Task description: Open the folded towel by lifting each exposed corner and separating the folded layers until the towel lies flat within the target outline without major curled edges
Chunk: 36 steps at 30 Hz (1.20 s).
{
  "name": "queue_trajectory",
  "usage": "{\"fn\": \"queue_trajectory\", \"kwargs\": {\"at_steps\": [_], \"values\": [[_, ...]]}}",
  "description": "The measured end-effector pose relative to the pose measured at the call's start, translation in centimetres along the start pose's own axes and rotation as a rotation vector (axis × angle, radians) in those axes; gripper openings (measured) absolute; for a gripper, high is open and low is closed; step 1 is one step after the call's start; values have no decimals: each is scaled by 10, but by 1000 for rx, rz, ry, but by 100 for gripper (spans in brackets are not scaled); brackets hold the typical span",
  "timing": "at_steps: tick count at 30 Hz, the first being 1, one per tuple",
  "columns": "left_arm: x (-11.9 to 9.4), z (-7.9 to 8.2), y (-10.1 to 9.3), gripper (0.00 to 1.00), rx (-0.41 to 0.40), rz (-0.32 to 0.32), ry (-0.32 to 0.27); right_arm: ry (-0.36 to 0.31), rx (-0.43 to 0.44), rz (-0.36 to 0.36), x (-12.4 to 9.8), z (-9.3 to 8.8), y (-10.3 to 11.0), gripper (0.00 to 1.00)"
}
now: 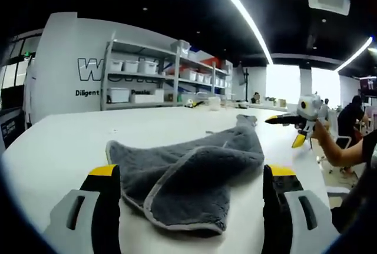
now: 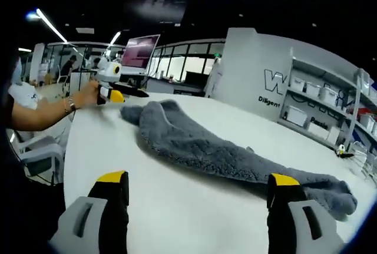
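Note:
A grey fluffy towel (image 1: 194, 165) lies crumpled on the white table (image 1: 65, 148). A folded flap with a pale hem faces me, and a narrow end trails off to the far right. My left gripper (image 1: 191, 172) is open, its yellow-tipped jaws either side of the near fold without touching it. In the right gripper view the towel (image 2: 206, 148) stretches as a long ridge across the table (image 2: 118, 148). My right gripper (image 2: 197, 178) is open just short of it. Each gripper shows in the other's view, held in a hand: the right (image 1: 299, 123) and the left (image 2: 113, 92).
Metal shelves with white bins (image 1: 147, 77) stand against the lettered wall behind the table. A person (image 1: 353, 115) sits at the far right. A monitor (image 2: 140, 50) and chairs (image 2: 35, 154) are beyond the table's left edge in the right gripper view.

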<state>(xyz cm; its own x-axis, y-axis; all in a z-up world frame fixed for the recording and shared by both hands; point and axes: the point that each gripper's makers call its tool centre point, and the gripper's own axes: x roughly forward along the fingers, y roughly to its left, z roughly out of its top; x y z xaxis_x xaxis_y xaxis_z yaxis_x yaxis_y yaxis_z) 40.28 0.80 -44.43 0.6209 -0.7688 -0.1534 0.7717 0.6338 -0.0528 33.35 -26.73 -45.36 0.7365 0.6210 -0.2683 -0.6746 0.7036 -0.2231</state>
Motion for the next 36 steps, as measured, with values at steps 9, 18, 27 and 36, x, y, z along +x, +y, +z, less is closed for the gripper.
{"fn": "queue_trajectory", "kwargs": {"at_steps": [9,18,27,36], "values": [[10,-2,3,95,14,-50,62,-21,-5,8,-8,2,1,99],[19,-2,2,94,9,-84,84,-17,-15,30,-13,-3,7,99],[20,-1,4,89,1,-98,83,-19,-15,35,-15,0,6,99],[30,-3,-1,48,36,-132,95,-31,9,43,-14,-2,9,99]]}}
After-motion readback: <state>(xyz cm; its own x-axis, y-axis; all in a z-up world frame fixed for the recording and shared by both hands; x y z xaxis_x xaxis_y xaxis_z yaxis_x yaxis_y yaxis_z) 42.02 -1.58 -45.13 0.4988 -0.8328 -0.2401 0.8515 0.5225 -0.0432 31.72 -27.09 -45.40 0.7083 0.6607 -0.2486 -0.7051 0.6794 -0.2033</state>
